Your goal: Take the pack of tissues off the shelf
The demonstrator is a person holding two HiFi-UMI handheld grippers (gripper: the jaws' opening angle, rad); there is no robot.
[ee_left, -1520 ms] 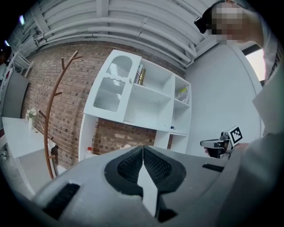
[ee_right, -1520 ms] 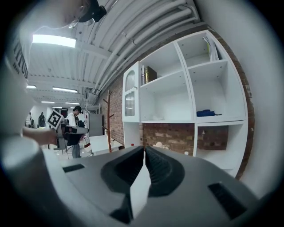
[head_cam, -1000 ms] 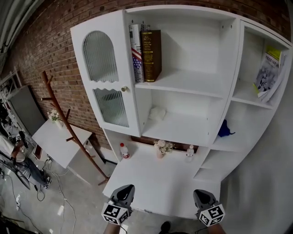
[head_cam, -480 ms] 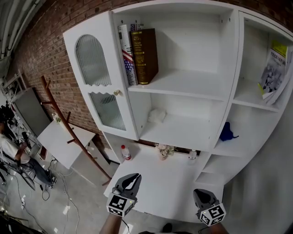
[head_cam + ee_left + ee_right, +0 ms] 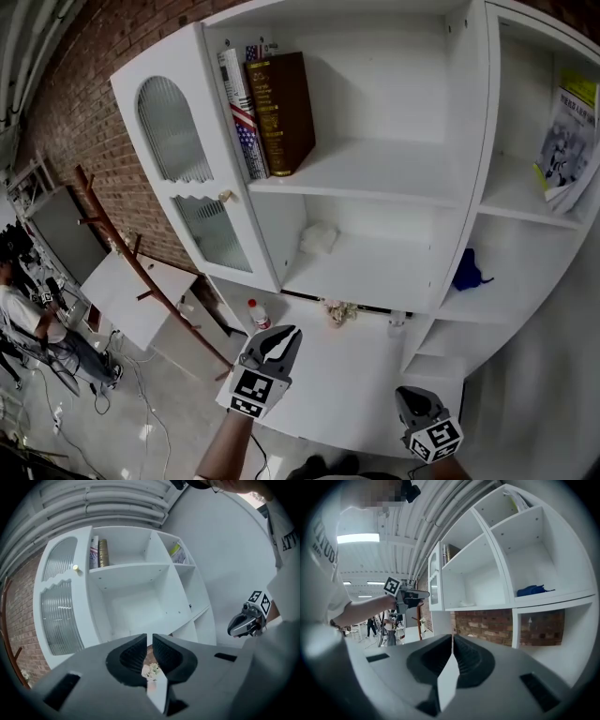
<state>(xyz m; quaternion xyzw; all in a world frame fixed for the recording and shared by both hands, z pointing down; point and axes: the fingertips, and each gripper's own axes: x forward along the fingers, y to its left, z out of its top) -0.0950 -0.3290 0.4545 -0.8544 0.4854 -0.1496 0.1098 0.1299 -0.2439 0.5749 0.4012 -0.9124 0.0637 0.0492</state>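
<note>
Brick wall (image 5: 84, 112) backs a white shelf unit (image 5: 464, 169) with a white worktop (image 5: 347, 384) at its foot. Left tool (image 5: 281, 337) is shut, its jaws meeting on a thin slit with nothing between them. The right tool (image 5: 413, 395) is likewise closed and empty.

Just beyond the left tool, along the rear of the worktop, stand a red-capped bottle (image 5: 255, 314), a small pot of flowers (image 5: 340, 311) and a little clear bottle (image 5: 396, 323). Above them, on the middle shelf, the pack of tissues (image 5: 319, 237) lies at the back left of its compartment, under the shelf that carries the books (image 5: 272, 112).

The main risk, as I judge it, is reaching in with the jaws closed. A shut tip would only shove the soft pack against the back wall instead of taking it. The pack also sits close to the compartment's left side, so a widely opened jaw could catch on that panel and close on only a corner. The pack could then slip out on the way back. A low path over the worktop could tip the bottles or the flowers. The open glazed door (image 5: 183, 178) stands just left of the approach, so a sideways swing of the arm could knock it.

A bare forearm (image 5: 225, 450) rises from the lower edge and holds the left tool above the front left of the worktop. It points at the cabinet, roughly level and rolled a little to one side. The right tool hangs lower at the front right edge, well apart from the left tool, and also aims at the shelves.
</note>
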